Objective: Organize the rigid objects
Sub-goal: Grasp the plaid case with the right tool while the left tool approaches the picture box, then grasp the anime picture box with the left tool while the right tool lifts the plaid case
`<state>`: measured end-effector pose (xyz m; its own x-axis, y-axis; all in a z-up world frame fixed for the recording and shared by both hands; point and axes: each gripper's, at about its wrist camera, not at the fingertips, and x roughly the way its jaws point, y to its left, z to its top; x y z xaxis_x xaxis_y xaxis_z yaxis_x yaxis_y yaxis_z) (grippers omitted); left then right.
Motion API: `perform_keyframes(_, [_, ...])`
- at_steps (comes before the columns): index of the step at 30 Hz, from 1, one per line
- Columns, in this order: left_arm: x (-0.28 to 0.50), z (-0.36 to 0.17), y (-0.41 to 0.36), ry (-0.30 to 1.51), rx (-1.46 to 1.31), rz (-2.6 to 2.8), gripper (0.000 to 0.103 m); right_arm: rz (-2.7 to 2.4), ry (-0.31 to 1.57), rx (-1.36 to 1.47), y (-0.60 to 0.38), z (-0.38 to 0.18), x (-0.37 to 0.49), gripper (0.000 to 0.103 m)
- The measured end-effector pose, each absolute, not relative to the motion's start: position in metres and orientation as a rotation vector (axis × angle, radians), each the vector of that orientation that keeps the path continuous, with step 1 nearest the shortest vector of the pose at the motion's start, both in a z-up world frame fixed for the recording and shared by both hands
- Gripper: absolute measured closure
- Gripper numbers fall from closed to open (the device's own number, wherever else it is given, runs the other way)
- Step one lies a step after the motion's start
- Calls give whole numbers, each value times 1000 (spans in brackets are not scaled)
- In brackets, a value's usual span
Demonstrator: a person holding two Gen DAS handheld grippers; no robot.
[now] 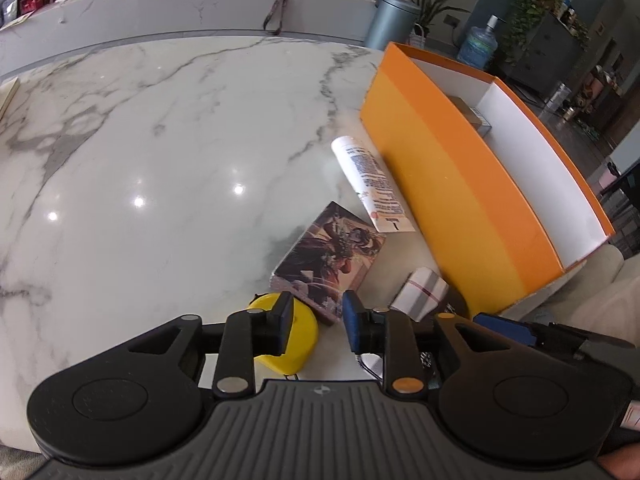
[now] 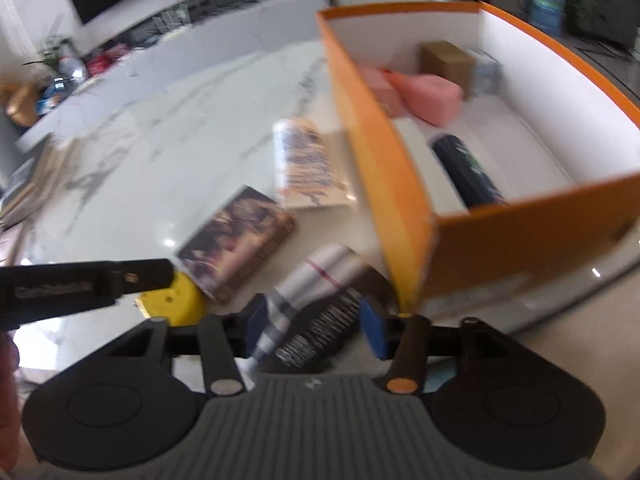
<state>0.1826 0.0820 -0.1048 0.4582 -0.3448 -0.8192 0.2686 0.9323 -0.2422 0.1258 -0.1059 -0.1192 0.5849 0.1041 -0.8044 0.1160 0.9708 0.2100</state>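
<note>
Left wrist view: left gripper [image 1: 316,320] hovers released, jaws apart over the marble table [image 1: 160,140], with nothing between them. Yellow tape measure [image 1: 290,344] sits under its left finger, illustrated card box [image 1: 332,260] just ahead. White tube [image 1: 372,184] lies beside the orange box [image 1: 460,200]; its print is too small to read.

Right wrist view is blurred: right gripper [image 2: 316,324] is spread around a striped white pack [image 2: 316,284] and a dark barcode-lined item [image 2: 320,332]; whether the pads touch them, I cannot tell. Inside the orange box: pink pouch [image 2: 428,94], brown carton [image 2: 446,62], dark cylinder [image 2: 466,172]. No brand is legible.
</note>
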Motion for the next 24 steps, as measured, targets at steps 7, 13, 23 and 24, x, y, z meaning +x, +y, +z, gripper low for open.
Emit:
perform_keyframes(7, [188,-112,76,1066,-52,-383,54,-42,989,282,-111,-127,131,40])
perform_keyframes(13, [205,-109,54,1008,138,-448,31,-33,1015,299,-109,-136,139,46])
perform_keyframes(23, [229,-137,39,1075,217,-510,25,5,947,333,-107,-140,143,62])
perform_keyframes(24, [230,-139,38,1079,218,-512,25,10,940,338,-107,-141,144,62])
